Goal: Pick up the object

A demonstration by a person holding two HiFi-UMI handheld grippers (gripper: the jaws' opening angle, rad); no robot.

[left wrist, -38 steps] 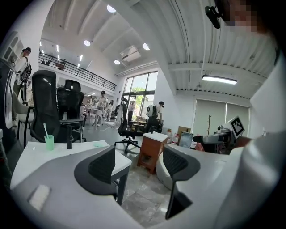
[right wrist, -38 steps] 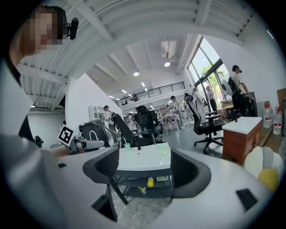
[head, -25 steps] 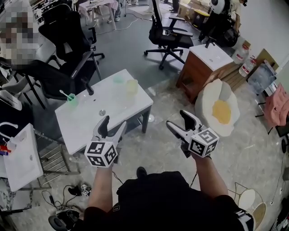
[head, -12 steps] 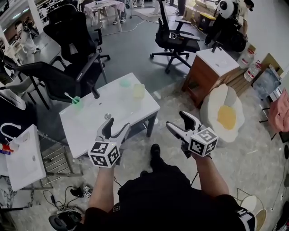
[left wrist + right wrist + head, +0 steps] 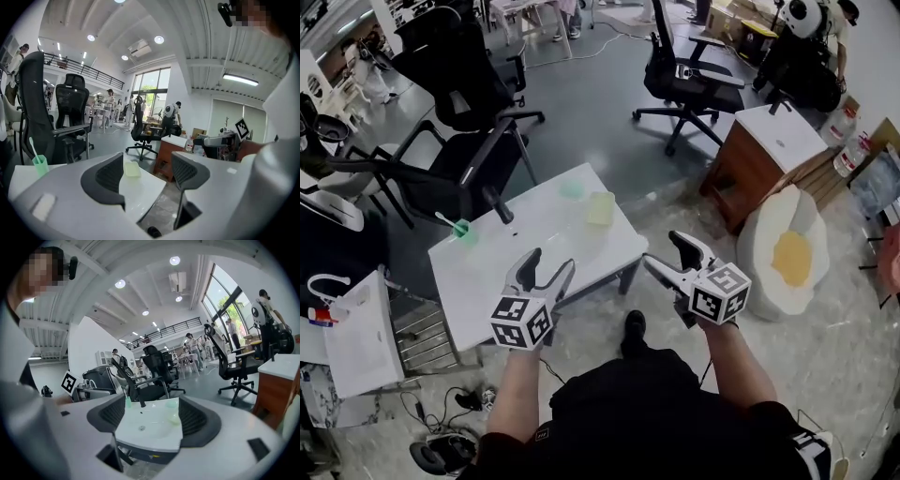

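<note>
1. The white table is the landmark. It carries everything that could be picked up, and it looks like a washstand top, with a black tap at its far-left edge.
2. On the table, a green cup with a brush stands at the far-left corner. A round green piece lies at the far edge, and a pale yellow block sits just beside it toward the right edge. The task does not say which one is meant. Judging by where the jaws point, the block is the likeliest, though I cannot be sure.
3. The left gripper is held over the table's near edge, jaws spread wide with nothing between them. In its own view the yellow block shows in the gap, well beyond the tips. This reads as lining up a reach rather than a grasp.
4. The right gripper hangs off the table's near-right corner, also wide open and empty. In its own view the whole tabletop sits framed between its jaws. It seems kept level and clear so either hand can go in.
5. Compared with a second ago, the table has come nearer to both grippers. The left one now overlaps the table's near edge, where before it was short of it. A shoe shows further forward, so the person has stepped in. Neither jaw opening has changed, and nothing on the table has shifted.
</note>
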